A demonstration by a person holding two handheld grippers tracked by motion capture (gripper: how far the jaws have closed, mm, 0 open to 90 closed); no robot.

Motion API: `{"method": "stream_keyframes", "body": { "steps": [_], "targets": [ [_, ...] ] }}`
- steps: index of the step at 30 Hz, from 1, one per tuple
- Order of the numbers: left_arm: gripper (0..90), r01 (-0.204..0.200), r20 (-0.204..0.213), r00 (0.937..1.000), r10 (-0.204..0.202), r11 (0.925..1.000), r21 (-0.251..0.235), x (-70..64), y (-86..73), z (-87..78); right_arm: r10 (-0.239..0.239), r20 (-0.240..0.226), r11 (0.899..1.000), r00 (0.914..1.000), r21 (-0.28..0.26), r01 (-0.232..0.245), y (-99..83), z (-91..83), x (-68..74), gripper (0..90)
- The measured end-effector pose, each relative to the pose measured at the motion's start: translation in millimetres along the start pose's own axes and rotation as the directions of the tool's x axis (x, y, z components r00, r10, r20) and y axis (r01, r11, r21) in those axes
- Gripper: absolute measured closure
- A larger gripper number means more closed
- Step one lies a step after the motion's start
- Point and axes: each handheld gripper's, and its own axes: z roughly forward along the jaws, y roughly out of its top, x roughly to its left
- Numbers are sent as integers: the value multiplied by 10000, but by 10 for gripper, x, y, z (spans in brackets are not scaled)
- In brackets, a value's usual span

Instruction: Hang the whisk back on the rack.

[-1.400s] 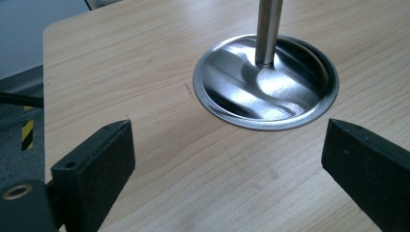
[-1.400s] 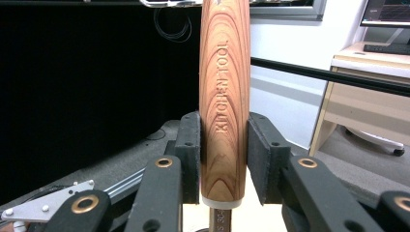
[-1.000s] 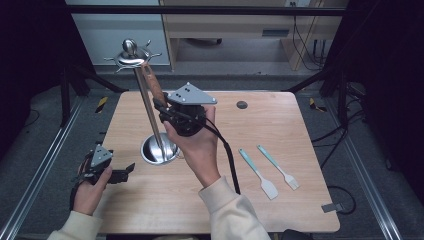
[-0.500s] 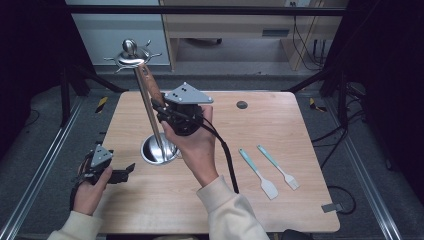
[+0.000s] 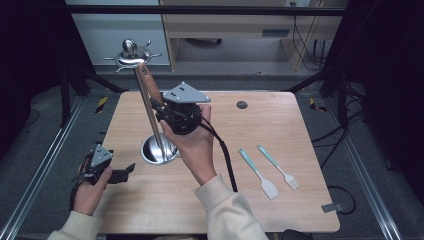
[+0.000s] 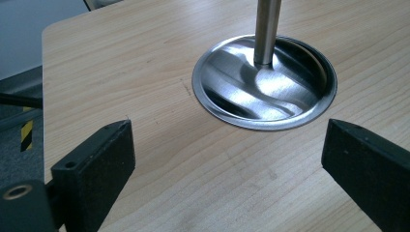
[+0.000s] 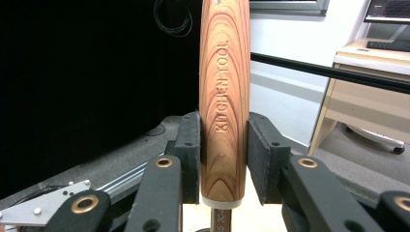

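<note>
A steel utensil stand [image 5: 150, 122] rises from a round base [image 5: 159, 151] on the wooden table [image 5: 280, 125], with hooks around its top [image 5: 131, 56]. My right gripper [image 5: 156, 107] is raised beside the pole and shut on a wooden tool handle [image 5: 148, 85]. The handle [image 7: 225, 96], marked KITCHEN TOOL, stands upright between the pads of the right gripper [image 7: 224, 145], and its top end reaches the hooks. My left gripper [image 5: 125, 174] rests open at the table's left edge. In the left gripper view it [image 6: 227, 159] faces the shiny base [image 6: 263, 82] with nothing between its jaws.
A teal-handled spatula [image 5: 259, 174] and a teal-handled brush [image 5: 278, 167] lie side by side on the right part of the table. A small dark disc [image 5: 242, 105] sits near the far edge. Dark frame posts and a cable run around the table.
My right gripper, with the handle in it, has drifted slightly up and left along the pole. The left gripper has stayed put.
</note>
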Motion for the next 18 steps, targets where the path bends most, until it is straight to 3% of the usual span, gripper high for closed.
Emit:
{"method": "stream_keyframes", "body": {
  "steps": [18],
  "targets": [
    [46, -42, 29, 10000, 42, 10000, 6, -2, 2, 1, 29, 64, 10000, 10000, 75, -30, -18, 79, -3, 687]
  ]
}}
